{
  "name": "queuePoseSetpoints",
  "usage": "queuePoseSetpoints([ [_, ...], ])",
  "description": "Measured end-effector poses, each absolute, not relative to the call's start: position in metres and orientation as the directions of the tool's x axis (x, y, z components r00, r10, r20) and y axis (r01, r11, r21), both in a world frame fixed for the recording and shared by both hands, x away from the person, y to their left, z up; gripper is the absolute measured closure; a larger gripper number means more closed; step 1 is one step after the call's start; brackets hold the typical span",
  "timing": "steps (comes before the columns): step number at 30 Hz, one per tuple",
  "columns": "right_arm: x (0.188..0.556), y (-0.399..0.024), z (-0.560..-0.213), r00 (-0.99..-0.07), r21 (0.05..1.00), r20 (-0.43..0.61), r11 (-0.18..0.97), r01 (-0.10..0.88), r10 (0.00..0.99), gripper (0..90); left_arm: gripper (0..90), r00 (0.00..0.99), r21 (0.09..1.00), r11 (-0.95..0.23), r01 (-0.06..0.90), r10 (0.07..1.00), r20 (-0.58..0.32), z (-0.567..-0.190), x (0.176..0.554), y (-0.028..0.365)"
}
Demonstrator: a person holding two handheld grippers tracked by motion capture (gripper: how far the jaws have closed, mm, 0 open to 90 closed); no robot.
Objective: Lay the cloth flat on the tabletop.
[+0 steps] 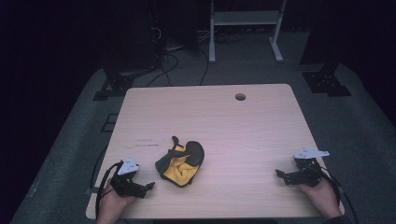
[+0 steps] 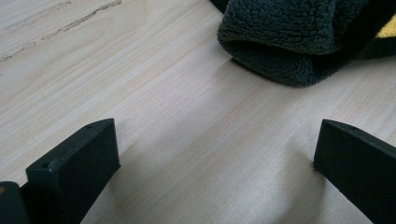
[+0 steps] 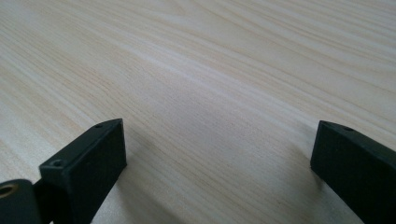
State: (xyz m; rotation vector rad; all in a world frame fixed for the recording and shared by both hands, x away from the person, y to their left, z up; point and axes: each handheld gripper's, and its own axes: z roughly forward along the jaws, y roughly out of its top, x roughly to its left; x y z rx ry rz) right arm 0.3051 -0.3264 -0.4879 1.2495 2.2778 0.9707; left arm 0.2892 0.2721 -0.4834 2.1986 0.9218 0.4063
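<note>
A: State the work surface.

B: Pale wood counter (image 1: 243,126), rounded corners, one round cable hole (image 1: 240,97) near the far edge. Faint dark marks (image 1: 145,142) lie on the left half.

A: Next item by size?

B: Cloth (image 1: 181,163), crumpled in a heap, dark grey fleece outside, yellow inside. It lies on the counter left of centre, toward the near edge. In the left gripper view the grey fleece fold (image 2: 289,42) sits at the top, ahead of the jaws and apart from them, with a sliver of yellow at the right edge.

A: Left tongs?

B: Left tongs (image 1: 148,185) rest low at the near-left corner, held in a hand (image 1: 112,203), pointing toward the cloth. Jaws stand wide; bare wood between them. Near the cloth, not touching.

A: Right tongs?

B: Right tongs (image 1: 279,173) sit at the near-right edge, held in a hand (image 1: 322,196), well apart from the cloth. Jaws wide, with bare counter between them in the right gripper view.

A: Cables?

B: One trails from each gripper off the near edge.
</note>
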Motion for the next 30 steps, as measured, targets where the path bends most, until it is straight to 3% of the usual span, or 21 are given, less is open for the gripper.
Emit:
queuePoseSetpoints([
  [15, 0.307, -0.326, -0.488, -0.537, 0.718, 0.01, 0.368, 0.591, 0.843, 2.4, 0.0, 0.688, 0.727, -0.471, 0.5, 0.726, -0.003, -0.482, 0.291, 0.272],
  [30, 0.307, -0.326, -0.488, -0.535, 0.717, 0.011, 0.366, 0.593, 0.845, 2.4, 5.5, 0.748, 0.802, -0.449, 0.393, 0.663, 0.004, -0.444, 0.287, 0.248],
])
